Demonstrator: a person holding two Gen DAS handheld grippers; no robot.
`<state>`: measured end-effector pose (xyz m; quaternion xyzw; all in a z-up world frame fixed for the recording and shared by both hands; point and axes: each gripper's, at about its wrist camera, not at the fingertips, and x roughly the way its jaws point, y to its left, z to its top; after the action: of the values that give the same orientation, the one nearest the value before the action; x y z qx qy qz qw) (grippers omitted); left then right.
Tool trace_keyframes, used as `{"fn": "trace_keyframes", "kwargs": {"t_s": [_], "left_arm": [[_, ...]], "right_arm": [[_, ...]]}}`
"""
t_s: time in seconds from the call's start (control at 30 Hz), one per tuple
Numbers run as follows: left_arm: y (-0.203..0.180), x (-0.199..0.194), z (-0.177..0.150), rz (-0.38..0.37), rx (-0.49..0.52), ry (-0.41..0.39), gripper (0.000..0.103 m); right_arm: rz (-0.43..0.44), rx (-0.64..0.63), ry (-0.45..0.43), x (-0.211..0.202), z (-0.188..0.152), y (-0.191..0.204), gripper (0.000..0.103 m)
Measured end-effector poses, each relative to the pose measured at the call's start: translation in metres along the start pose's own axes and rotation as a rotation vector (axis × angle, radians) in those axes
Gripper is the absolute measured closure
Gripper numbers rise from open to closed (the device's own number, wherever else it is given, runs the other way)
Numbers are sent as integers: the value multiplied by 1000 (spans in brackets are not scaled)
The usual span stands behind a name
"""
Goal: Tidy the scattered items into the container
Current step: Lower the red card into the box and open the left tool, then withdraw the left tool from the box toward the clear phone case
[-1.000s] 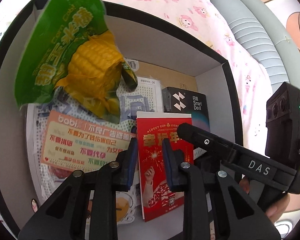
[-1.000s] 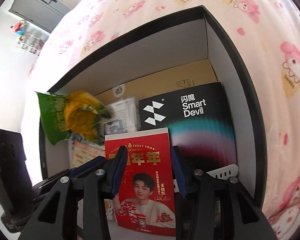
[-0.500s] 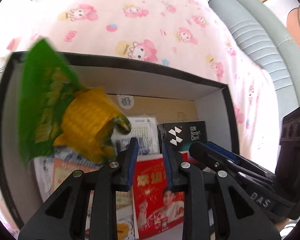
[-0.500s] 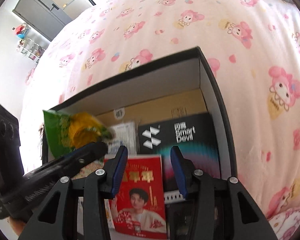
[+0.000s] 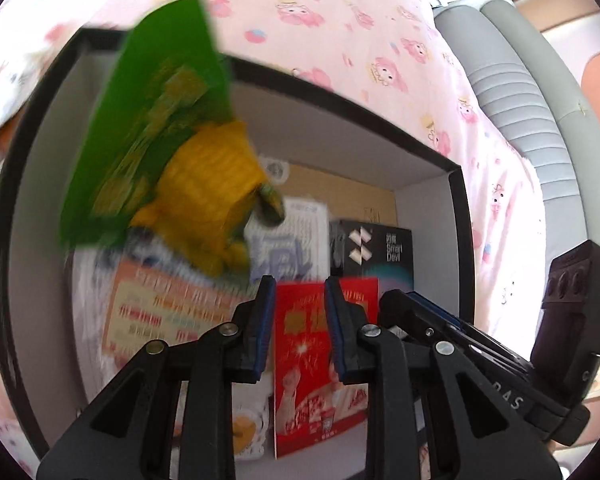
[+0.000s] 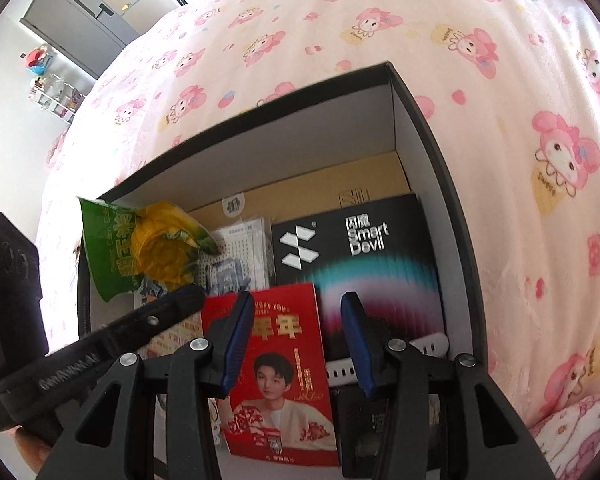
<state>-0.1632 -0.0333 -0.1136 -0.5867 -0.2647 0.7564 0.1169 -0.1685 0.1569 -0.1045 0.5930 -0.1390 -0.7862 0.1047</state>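
Note:
A black box (image 5: 458,216) (image 6: 440,152) with white inner walls stands on the pink bedsheet. Inside lie a green corn packet (image 5: 172,152) (image 6: 140,248), a red coffee box (image 5: 320,372) (image 6: 280,372), a black Smart Devil box (image 5: 376,248) (image 6: 360,256), a white dotted pack (image 5: 296,232) (image 6: 244,248) and an orange-labelled pack (image 5: 160,320). My left gripper (image 5: 300,324) is open and empty over the red box. My right gripper (image 6: 300,336) is open and empty above the same box. Each gripper shows in the other's view.
The pink cartoon-print bedsheet (image 6: 420,20) surrounds the box. A grey padded headboard (image 5: 520,100) is at the right in the left wrist view. A grey cabinet (image 6: 80,12) and a shelf stand far off in the right wrist view.
The left wrist view has swung: it rose and tilted away, then came back lower over the box. The right gripper has lifted slightly. Both stay open and empty.

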Motion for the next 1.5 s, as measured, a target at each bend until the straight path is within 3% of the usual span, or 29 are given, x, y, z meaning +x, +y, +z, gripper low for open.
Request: {"fn": "trace_keyframes", "kwargs": {"t_s": [0.3, 0.57, 0.7, 0.77, 1.0, 1.2, 1.5], "left_arm": [[-3, 11, -28, -56, -24, 47, 80], [-34, -35, -58, -43, 75, -75, 74], [-29, -81, -83, -36, 145, -145, 66], [-28, -74, -65, -38, 155, -167, 65], [-27, -109, -95, -62, 185, -218, 65], [-12, -141, -107, -33, 190, -251, 66], [29, -175, -120, 23, 109, -309, 66]], "right_arm": [[29, 5, 24, -3, -17, -4, 62], [-5, -46, -72, -48, -31, 5, 62], [-8, -88, -122, -70, -46, 17, 61], [4, -108, -137, -79, -55, 26, 61], [-20, -187, -220, -116, -85, 50, 61], [25, -244, -203, -116, -104, 74, 61], [88, -366, -170, -100, -121, 133, 61]]}}
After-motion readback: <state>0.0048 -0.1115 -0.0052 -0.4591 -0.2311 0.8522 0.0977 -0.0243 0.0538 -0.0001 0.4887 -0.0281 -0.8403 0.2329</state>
